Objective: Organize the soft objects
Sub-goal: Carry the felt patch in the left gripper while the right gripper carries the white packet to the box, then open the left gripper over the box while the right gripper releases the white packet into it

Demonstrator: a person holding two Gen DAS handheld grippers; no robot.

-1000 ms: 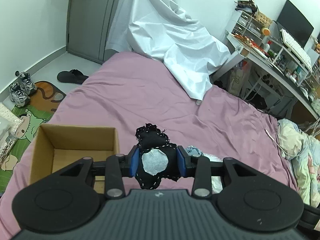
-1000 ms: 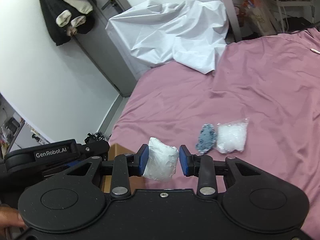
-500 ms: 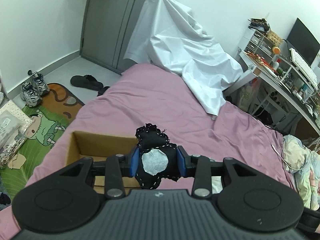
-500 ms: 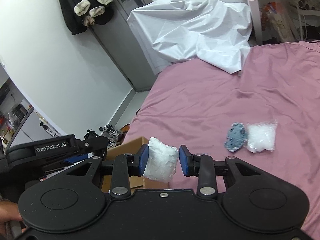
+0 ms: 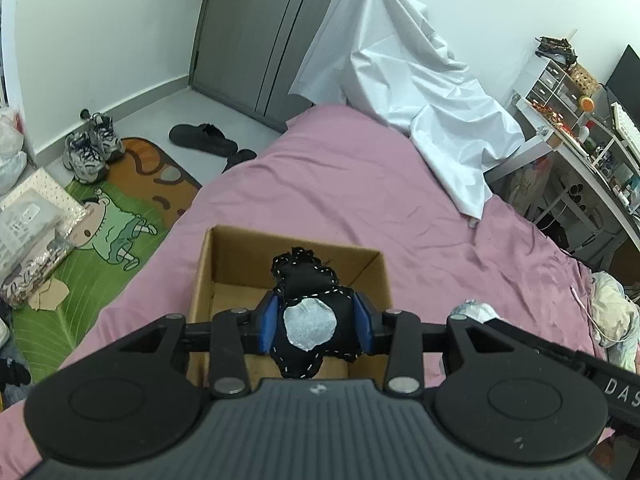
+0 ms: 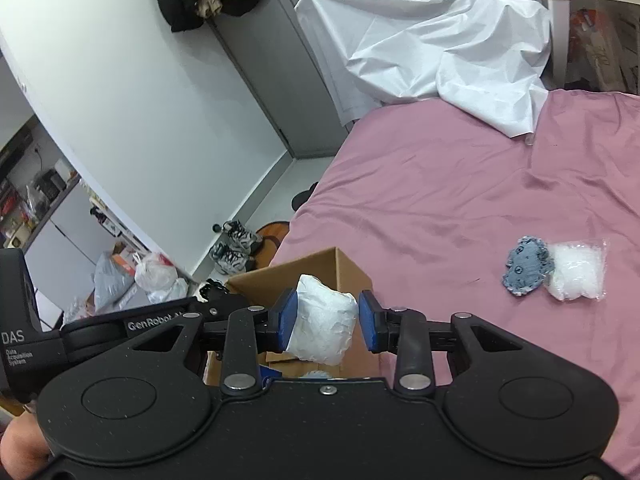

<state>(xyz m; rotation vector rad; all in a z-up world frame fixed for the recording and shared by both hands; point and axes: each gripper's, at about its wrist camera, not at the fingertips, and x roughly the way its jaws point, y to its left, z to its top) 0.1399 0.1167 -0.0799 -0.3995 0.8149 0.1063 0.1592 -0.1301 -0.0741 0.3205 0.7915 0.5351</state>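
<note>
Overhead, the left gripper [image 5: 316, 328] hangs above the cardboard box [image 5: 204, 280], its fingers [image 5: 267, 326] clenched on a black stitched plush [image 5: 308, 292] with a pale round patch. Beside it, the right gripper [image 6: 327, 326] grasps a white crumpled pouch [image 6: 322, 328] over the same box [image 6: 344, 268]. Right of the box, on the pink bed [image 6: 440, 184], a blue-grey fabric piece [image 6: 526, 266] touches a clear bag of white filling [image 6: 576, 272].
</note>
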